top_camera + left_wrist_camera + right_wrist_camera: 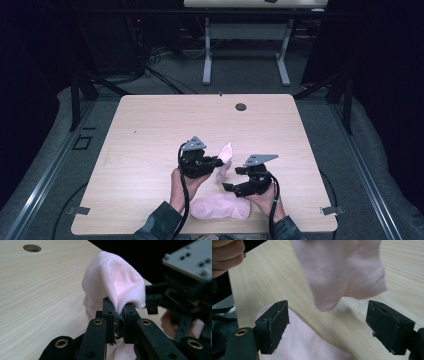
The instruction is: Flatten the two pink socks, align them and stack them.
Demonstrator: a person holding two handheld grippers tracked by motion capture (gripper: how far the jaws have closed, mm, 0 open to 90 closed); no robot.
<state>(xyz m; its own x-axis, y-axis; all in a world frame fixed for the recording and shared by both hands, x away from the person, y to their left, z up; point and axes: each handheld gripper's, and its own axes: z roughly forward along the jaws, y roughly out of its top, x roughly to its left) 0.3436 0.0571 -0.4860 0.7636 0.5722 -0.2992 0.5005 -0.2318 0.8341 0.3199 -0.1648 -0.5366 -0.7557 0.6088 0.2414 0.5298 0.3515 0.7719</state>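
Left claw clenched on a fold of the pink cloth, holding that end lifted off the table; the cloth hangs from the jaws and the rest of it lies bunched at the table's near edge, between the two forearms. Right claw released, jaws wide apart, nothing between the pads; in the right gripper view the hanging end of the cloth dangles just above and ahead of the gap, not touching either pad. In the high view the right claw sits just beside the hanging cloth, level with the left one. Step in hand looks like a regrasp during folding or spreading: one end pinned, the other hand lining up. Next move probably needs the right claw to come forward onto the dangling edge and close on a single layer, while the left keeps its grip so the cloth doesn't drop or twist.
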